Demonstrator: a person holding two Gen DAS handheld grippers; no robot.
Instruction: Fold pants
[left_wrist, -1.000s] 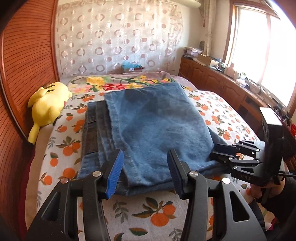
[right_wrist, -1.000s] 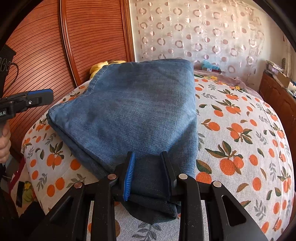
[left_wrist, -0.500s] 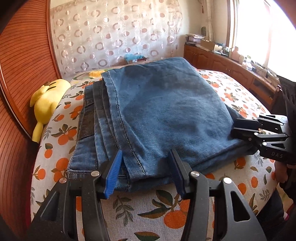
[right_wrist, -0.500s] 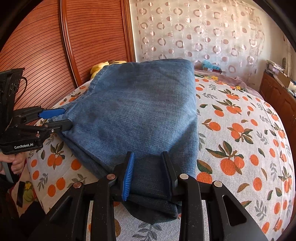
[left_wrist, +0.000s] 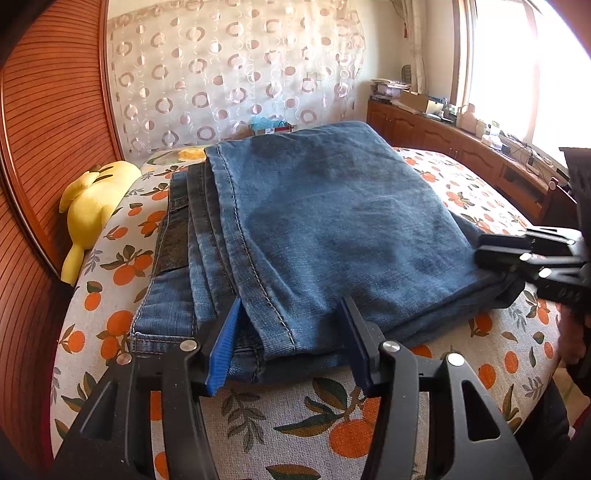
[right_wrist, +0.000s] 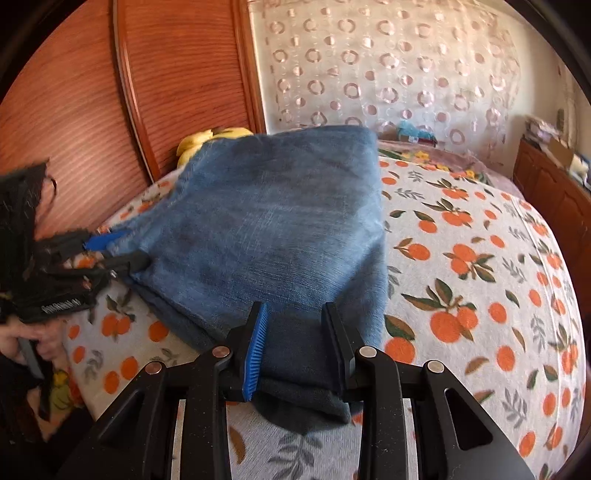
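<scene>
Folded blue denim pants lie in a thick stack on the orange-and-leaf printed bedsheet, near the bed's front edge, waistband layers and a dark leather patch showing on the stack's left side in the left wrist view.

Left gripper: black frame, blue ribbed pads, jaws standing apart around the near hem of the top denim layer. Fabric sits between them, but the pads do not press it (gap visible on both sides), so it reads as released.

Right gripper: jaws clenched on the dark folded corner of the pants, pads pressing the cloth on both sides. In the left wrist view the same gripper comes in from the right, closed on the stack's right corner. A hand holding the left tool shows blurred at the left edge of the right wrist view.

Yellow plush toy lies against the ribbed reddish wooden headboard, apart from the pants. Circle-patterned sheer curtain behind the bed; wooden cabinet under the bright window, cluttered on top.
</scene>
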